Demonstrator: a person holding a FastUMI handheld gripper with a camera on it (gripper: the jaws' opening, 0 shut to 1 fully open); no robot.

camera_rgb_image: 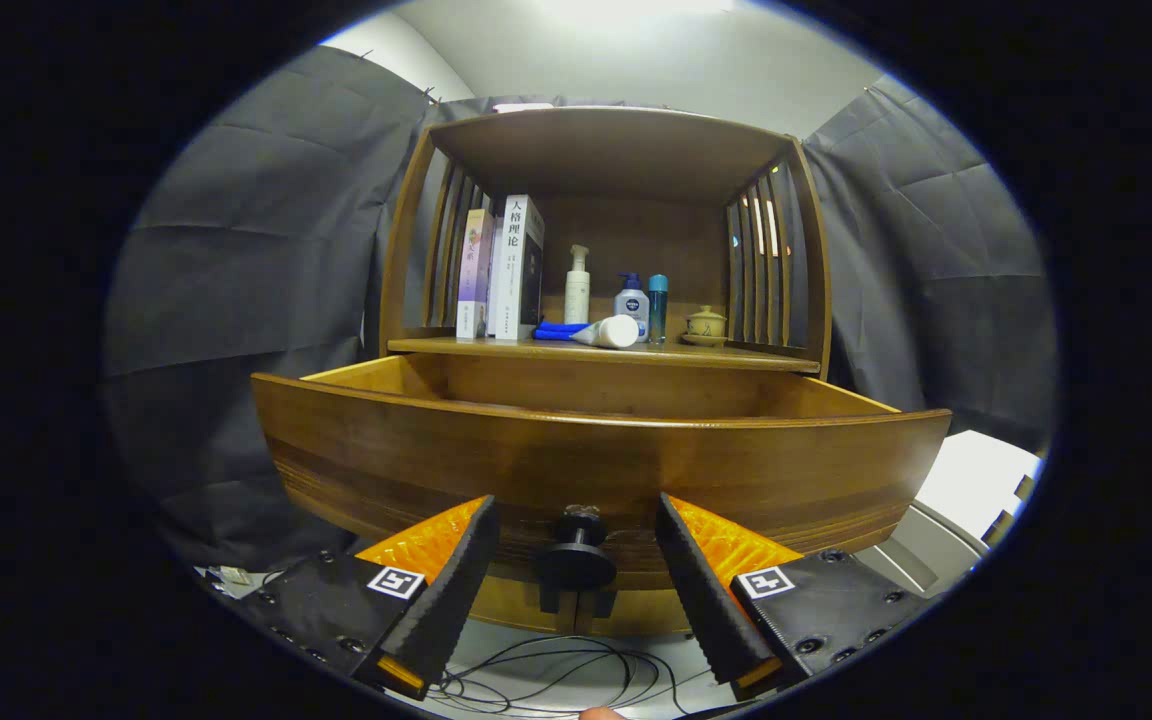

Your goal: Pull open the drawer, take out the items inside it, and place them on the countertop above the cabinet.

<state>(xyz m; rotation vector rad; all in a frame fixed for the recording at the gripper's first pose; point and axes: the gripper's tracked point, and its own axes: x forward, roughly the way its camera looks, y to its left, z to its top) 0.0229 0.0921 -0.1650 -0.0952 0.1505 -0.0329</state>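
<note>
Drawer [596, 465] sitting pulled out, looking heavy and stiff; jaws [576, 575] spreading apart around its small round knob [576, 560], untouched.

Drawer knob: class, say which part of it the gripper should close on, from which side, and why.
Grip the drawer knob on its narrow stem behind the round cap, coming straight at the drawer front. The cap is wider than the stem, so fingers closed behind it likely won't slip off when pulling. The gripper is open, one finger either side of the knob, touching nothing.
</note>
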